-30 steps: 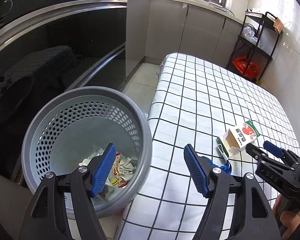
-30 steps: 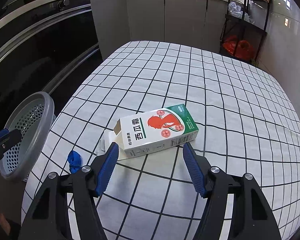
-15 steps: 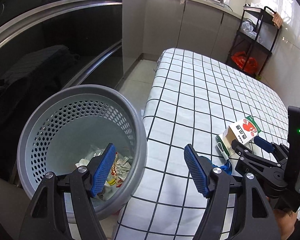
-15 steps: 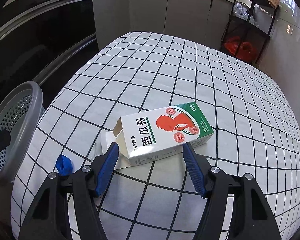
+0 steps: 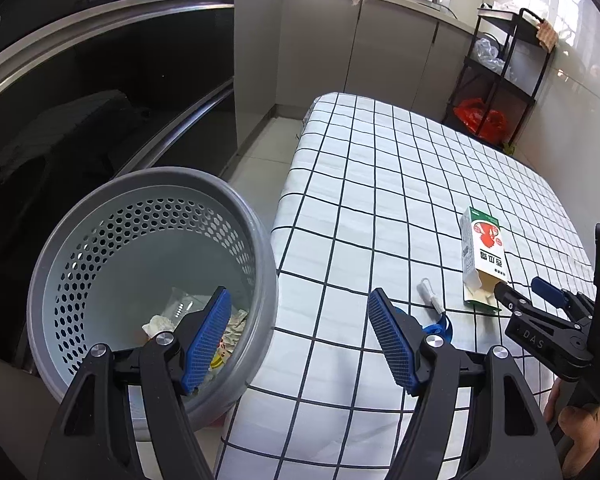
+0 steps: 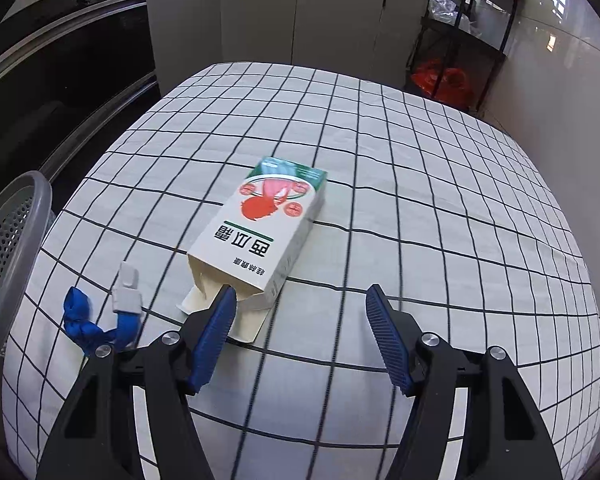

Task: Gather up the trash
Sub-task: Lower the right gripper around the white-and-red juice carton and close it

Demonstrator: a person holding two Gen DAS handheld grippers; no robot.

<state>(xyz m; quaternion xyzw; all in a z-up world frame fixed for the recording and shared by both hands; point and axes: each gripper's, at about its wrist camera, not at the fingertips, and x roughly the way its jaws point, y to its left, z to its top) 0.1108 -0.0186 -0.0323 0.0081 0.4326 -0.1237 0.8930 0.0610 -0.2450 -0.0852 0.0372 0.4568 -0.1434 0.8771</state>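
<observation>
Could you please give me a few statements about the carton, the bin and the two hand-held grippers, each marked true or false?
1. The carton lies flat on the checked tablecloth. True.
2. The right hand-held gripper is shut on the carton. False: its jaws are open, holding nothing.
3. The grey perforated bin already holds some litter. True.
4. The left hand-held gripper grips the blue strip. False: it is open; the strip lies on the cloth.

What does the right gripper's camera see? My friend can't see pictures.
The open right gripper reaches for a white, green and red cardboard box lying flat with its end flaps open on a black-and-white checked tablecloth. A blue strip with a white clip lies left, beside a grey perforated plastic bin.
</observation>
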